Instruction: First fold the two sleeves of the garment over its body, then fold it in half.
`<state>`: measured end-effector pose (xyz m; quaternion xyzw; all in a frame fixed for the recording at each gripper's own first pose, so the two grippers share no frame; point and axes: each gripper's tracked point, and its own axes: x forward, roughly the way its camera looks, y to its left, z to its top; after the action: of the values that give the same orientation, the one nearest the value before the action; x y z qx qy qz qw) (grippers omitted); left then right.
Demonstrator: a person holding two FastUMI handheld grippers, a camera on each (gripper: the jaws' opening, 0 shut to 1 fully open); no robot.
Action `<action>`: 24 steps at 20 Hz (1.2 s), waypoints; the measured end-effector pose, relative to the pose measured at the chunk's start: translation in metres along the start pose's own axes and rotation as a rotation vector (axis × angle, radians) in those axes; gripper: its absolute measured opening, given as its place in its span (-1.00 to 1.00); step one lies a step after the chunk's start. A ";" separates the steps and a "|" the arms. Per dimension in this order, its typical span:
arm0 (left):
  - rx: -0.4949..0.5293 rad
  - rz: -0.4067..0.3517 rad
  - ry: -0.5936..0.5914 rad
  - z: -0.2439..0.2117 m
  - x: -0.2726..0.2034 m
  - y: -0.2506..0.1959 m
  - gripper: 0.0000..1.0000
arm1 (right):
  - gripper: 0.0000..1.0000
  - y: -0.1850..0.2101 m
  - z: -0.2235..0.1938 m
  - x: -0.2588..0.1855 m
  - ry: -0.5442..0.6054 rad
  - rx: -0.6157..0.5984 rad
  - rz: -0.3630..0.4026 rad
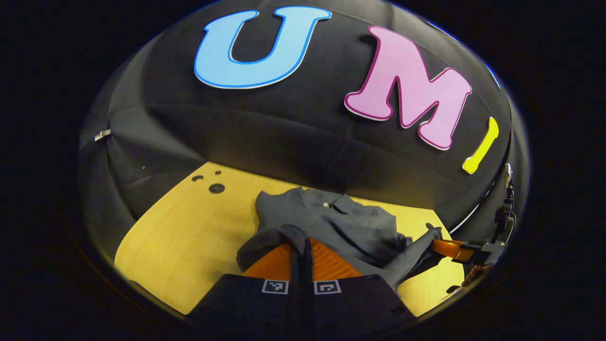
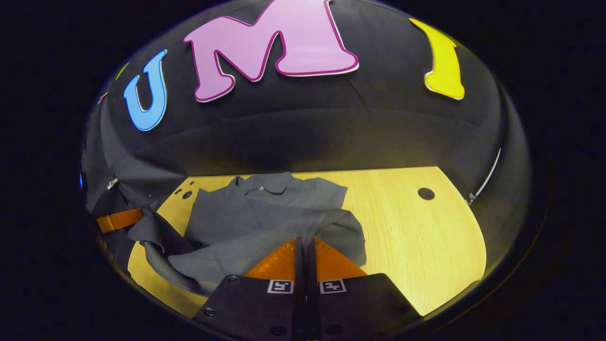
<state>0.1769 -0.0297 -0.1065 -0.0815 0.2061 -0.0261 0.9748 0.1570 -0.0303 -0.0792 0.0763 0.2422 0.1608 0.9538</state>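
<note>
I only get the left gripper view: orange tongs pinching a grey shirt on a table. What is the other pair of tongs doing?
Observer: In the right gripper view, the right tongs are shut as well, with a fold of the grey shirt pinched between them.
Visitor: Is there any room left on that side of the shirt?
Observer: Yes. A broad stretch of wooden table lies bare beside the shirt.
Visitor: Anything on it?
Observer: One round hole in the wood, near the far edge.
</note>
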 end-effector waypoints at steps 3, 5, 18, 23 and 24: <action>-0.010 -0.016 -0.032 0.022 0.034 -0.004 -0.90 | -0.89 0.001 0.022 0.025 -0.038 0.011 -0.007; -0.009 -0.011 -0.047 0.035 0.057 -0.001 -0.90 | -0.90 0.001 0.037 0.045 -0.063 0.034 -0.012; -0.002 0.016 0.020 0.018 0.213 0.044 -0.90 | -0.90 -0.011 0.043 0.154 -0.058 -0.034 -0.042; 0.010 0.032 0.045 0.001 0.231 0.046 -0.86 | -0.80 -0.022 0.039 0.166 -0.055 -0.029 -0.085; 0.017 0.028 0.044 0.002 0.231 0.045 -0.73 | -0.80 -0.023 0.039 0.166 -0.056 -0.034 -0.090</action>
<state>0.3891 -0.0050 -0.2041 -0.0699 0.2285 -0.0159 0.9709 0.3201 0.0028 -0.1229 0.0537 0.2158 0.1197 0.9676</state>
